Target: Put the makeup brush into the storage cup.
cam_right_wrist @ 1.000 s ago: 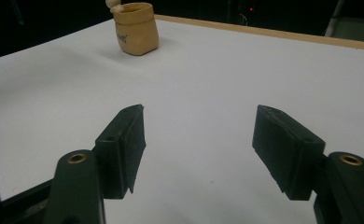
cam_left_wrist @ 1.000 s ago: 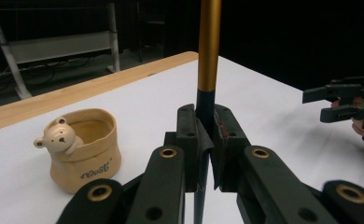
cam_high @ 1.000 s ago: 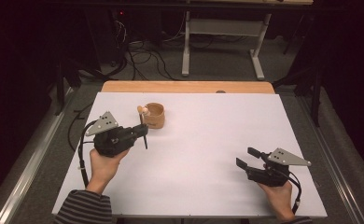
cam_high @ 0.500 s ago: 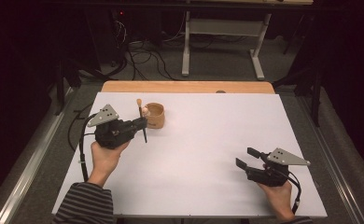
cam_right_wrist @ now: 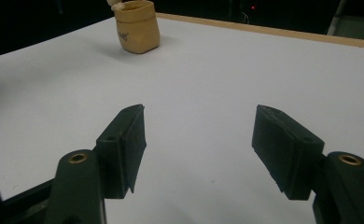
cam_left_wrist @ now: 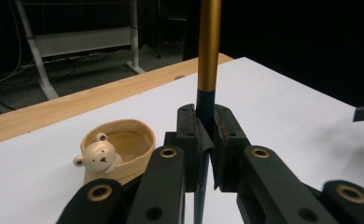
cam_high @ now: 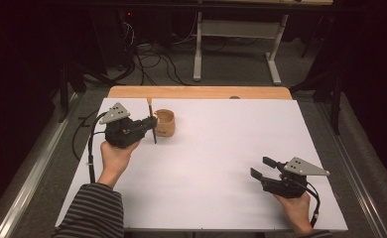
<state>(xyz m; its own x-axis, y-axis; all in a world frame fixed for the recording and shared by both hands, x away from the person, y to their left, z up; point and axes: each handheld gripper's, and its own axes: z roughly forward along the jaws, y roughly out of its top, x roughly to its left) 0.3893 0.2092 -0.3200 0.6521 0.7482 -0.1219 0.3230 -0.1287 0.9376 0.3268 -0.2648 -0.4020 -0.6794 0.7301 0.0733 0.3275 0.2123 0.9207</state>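
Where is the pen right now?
High view, left side: the pen stands upright, clamped in the left gripper, just left of the bear cup.

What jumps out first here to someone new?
The left gripper, at the table's far left, stands shut on an upright pen with a gold upper half. Right beside it sits a tan cup with a small bear head on its rim. At the near right, the right gripper hovers open and empty over the white table.

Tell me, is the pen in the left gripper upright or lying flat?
Upright. The pen rises straight up from the shut left gripper, beside the bear cup.
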